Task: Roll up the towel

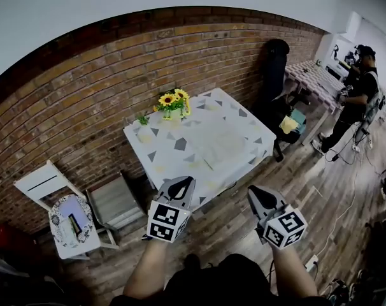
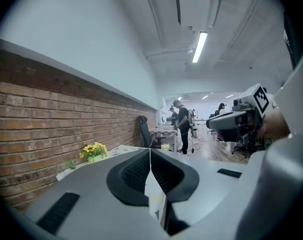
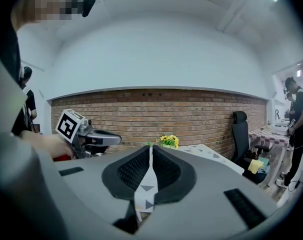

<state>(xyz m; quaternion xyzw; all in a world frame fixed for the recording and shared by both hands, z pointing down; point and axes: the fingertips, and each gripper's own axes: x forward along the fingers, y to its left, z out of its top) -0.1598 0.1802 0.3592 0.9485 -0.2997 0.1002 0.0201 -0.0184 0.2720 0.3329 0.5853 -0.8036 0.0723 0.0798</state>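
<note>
A pale towel (image 1: 220,146) lies flat on the white table (image 1: 174,146), whose cloth has grey triangles. Both grippers hang in the air short of the table's near edge, apart from the towel. My left gripper (image 1: 184,183) has its jaws together with nothing between them; the left gripper view shows the fingertips (image 2: 150,151) meeting. My right gripper (image 1: 255,192) is also shut and empty, and its tips (image 3: 151,148) touch in the right gripper view. Each gripper shows in the other's view: the right gripper (image 2: 236,120) and the left gripper (image 3: 99,139).
A vase of sunflowers (image 1: 172,104) stands at the table's far left corner by the brick wall (image 1: 85,88). A black office chair (image 1: 276,65) is behind the table on the right. A white chair (image 1: 43,182) and small stools stand left. A person (image 1: 355,101) stands far right.
</note>
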